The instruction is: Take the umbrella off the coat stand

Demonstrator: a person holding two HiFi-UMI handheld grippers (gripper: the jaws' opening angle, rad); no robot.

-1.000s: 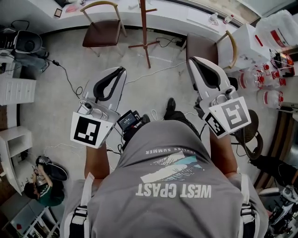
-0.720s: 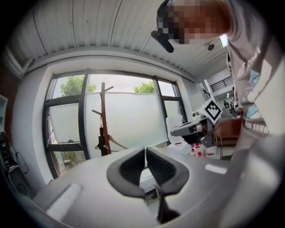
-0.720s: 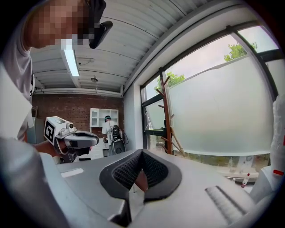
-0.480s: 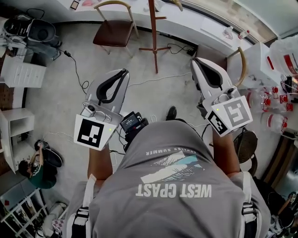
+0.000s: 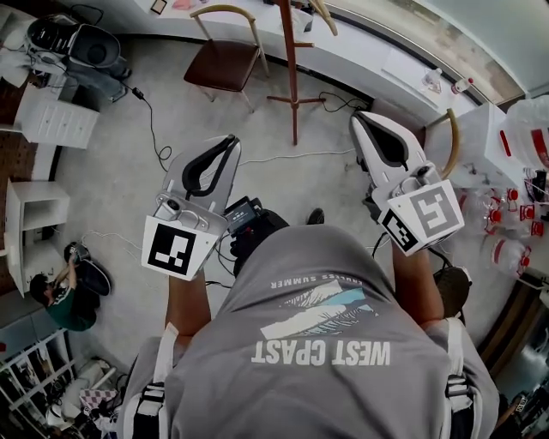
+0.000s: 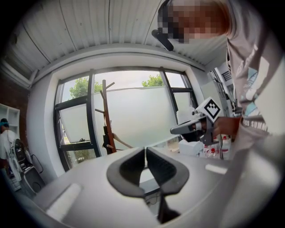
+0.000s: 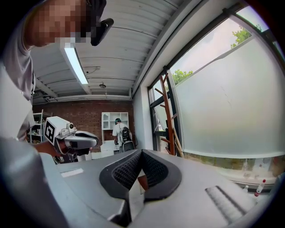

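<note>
The wooden coat stand [image 5: 290,60] rises by the window counter at the top of the head view. A tan curved umbrella handle [image 5: 325,17] sticks out near its top. In the left gripper view the stand [image 6: 106,102] carries a dark folded umbrella [image 6: 107,136] low on its pole. The right gripper view shows the stand [image 7: 165,111] with a tan stick [image 7: 177,140] leaning from it. My left gripper [image 5: 230,139] [image 6: 145,149] and right gripper [image 5: 358,118] [image 7: 141,152] are both shut and empty, held level, well short of the stand.
A brown chair [image 5: 225,64] stands left of the coat stand and another chair [image 5: 450,137] at the right. Cables [image 5: 154,129] trail over the floor. White shelves [image 5: 30,223] and a crouching person [image 5: 60,296] are at the left; bottles [image 5: 515,249] crowd the right.
Both grippers and the wearer have moved toward the coat stand, which now sits closer and more central. The jaws have stayed shut throughout.
</note>
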